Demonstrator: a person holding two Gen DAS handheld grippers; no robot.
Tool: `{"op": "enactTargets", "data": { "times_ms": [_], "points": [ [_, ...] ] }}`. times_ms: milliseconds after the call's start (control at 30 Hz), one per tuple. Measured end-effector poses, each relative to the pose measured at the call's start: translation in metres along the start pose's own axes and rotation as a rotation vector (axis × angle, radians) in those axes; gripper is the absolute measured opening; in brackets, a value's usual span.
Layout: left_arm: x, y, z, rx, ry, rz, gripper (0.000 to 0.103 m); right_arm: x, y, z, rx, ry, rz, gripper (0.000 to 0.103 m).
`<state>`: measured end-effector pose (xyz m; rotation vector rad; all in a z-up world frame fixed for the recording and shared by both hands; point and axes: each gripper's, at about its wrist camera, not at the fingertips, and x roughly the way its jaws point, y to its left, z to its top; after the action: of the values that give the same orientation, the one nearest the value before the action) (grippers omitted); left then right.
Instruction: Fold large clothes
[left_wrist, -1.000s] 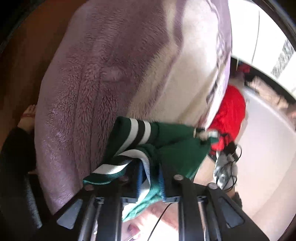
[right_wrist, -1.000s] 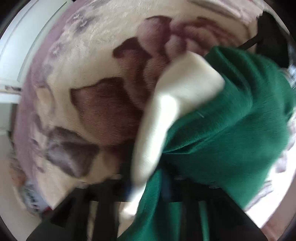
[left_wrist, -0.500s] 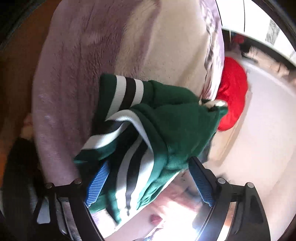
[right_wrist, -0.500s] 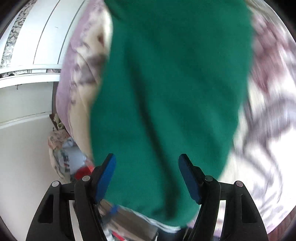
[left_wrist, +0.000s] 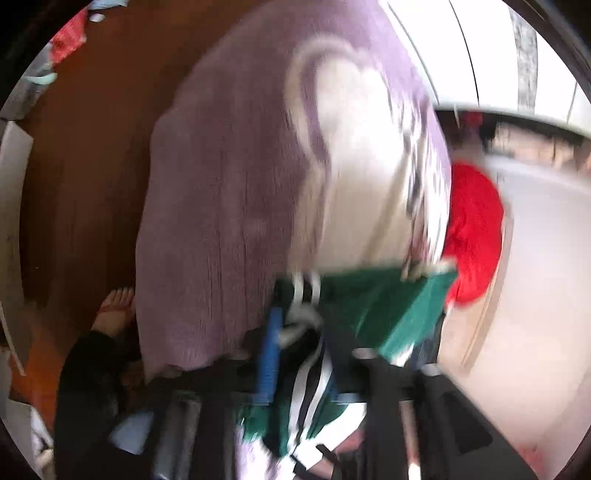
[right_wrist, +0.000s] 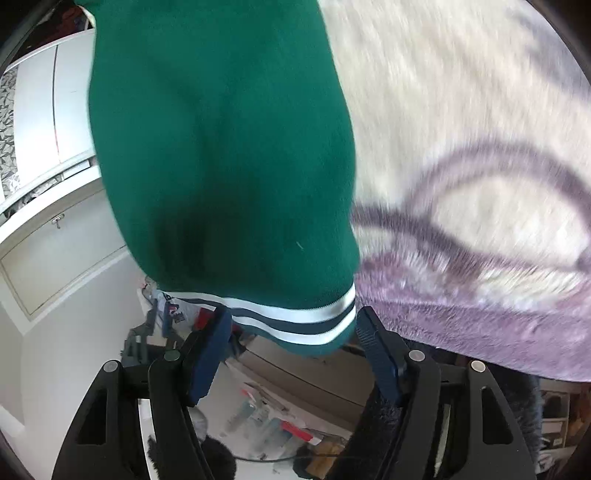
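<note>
Green garment (right_wrist: 221, 147): lies on the fleece blanket (right_wrist: 480, 147) along the bed's edge; long axis runs away from the right camera, its striped hem (right_wrist: 295, 317) hanging over the near edge.
Right tongs (right_wrist: 291, 343): parted, the hem between the pads, not pinched.
Left tongs (left_wrist: 303, 354): blurred, have just been closing; striped fabric between them, grip cannot be told.

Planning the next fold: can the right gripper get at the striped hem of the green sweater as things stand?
Probably yes. The right gripper is open, and the striped hem hangs over the blanket edge right between its fingertips with nothing in front of it.
</note>
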<state>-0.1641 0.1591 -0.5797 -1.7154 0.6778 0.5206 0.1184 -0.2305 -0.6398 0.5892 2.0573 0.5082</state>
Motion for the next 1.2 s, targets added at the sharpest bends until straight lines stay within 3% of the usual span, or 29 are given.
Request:
{"op": "enactTargets", "data": {
  "times_ms": [33, 67, 100, 133, 233, 367, 500, 533, 567, 600, 700, 767, 833, 867, 900, 967, 1033, 1100, 1200],
  "points": [
    [0.007, -0.001, -0.008, 0.012, 0.035, -0.004, 0.073, 0.008, -0.002, -0.002, 0.018, -0.003, 0.003, 0.04],
    [0.016, -0.001, -0.019, 0.025, 0.069, -0.01, 0.076, 0.01, -0.005, -0.005, 0.028, -0.004, -0.002, 0.025],
    [0.026, -0.002, -0.029, 0.033, 0.103, -0.011, 0.076, 0.011, -0.007, -0.008, 0.04, -0.02, -0.006, 0.024],
    [0.04, 0.0, -0.042, 0.029, 0.145, -0.013, 0.076, 0.01, -0.009, -0.01, 0.057, -0.038, 0.0, 0.015],
    [0.059, 0.009, -0.06, -0.023, 0.173, -0.059, 0.076, -0.009, -0.014, -0.02, 0.139, -0.101, 0.099, 0.006],
    [0.078, 0.014, -0.064, -0.066, 0.14, -0.101, 0.076, -0.036, -0.028, -0.034, 0.235, -0.139, 0.229, 0.006],
    [0.069, 0.009, -0.049, -0.098, 0.047, -0.219, 0.069, -0.042, -0.029, -0.031, 0.218, -0.141, 0.171, 0.006],
    [0.063, 0.007, -0.044, -0.096, 0.021, -0.244, 0.058, -0.039, -0.022, -0.027, 0.191, -0.141, 0.142, 0.006],
    [0.055, 0.005, -0.039, -0.092, -0.004, -0.263, 0.022, -0.039, -0.018, -0.027, 0.162, -0.145, 0.114, 0.006],
    [0.047, 0.004, -0.034, -0.084, -0.015, -0.251, 0.016, -0.04, -0.012, -0.028, 0.124, -0.144, 0.087, 0.006],
    [0.019, 0.005, -0.027, -0.046, -0.086, -0.2, 0.016, -0.036, 0.008, -0.031, 0.028, -0.121, -0.008, 0.007],
    [0.001, 0.009, -0.023, 0.003, -0.116, -0.099, 0.016, -0.039, 0.025, -0.028, -0.038, -0.094, -0.104, 0.009],
    [-0.005, 0.013, -0.022, 0.06, -0.109, 0.001, 0.02, -0.042, 0.043, -0.028, -0.088, -0.086, -0.147, 0.009],
    [-0.005, 0.015, -0.024, 0.089, -0.088, 0.033, 0.021, -0.046, 0.05, -0.029, -0.109, -0.079, -0.153, 0.015],
    [-0.002, 0.015, -0.027, 0.122, -0.064, 0.073, 0.034, -0.045, 0.061, -0.029, -0.126, -0.073, -0.145, 0.019],
    [0.002, 0.019, -0.038, 0.195, -0.048, 0.169, 0.064, -0.035, 0.085, -0.035, -0.153, -0.016, -0.089, 0.049],
    [0.003, 0.023, -0.05, 0.252, -0.053, 0.248, 0.065, -0.011, 0.111, -0.041, -0.164, 0.039, -0.041, 0.056],
    [0.003, 0.03, -0.06, 0.267, -0.059, 0.298, 0.065, 0.016, 0.127, -0.044, -0.15, 0.086, 0.001, 0.056],
    [0.004, 0.046, -0.072, 0.211, -0.075, 0.273, 0.065, 0.085, 0.134, -0.051, -0.041, 0.136, 0.029, 0.056]
  ]
}}
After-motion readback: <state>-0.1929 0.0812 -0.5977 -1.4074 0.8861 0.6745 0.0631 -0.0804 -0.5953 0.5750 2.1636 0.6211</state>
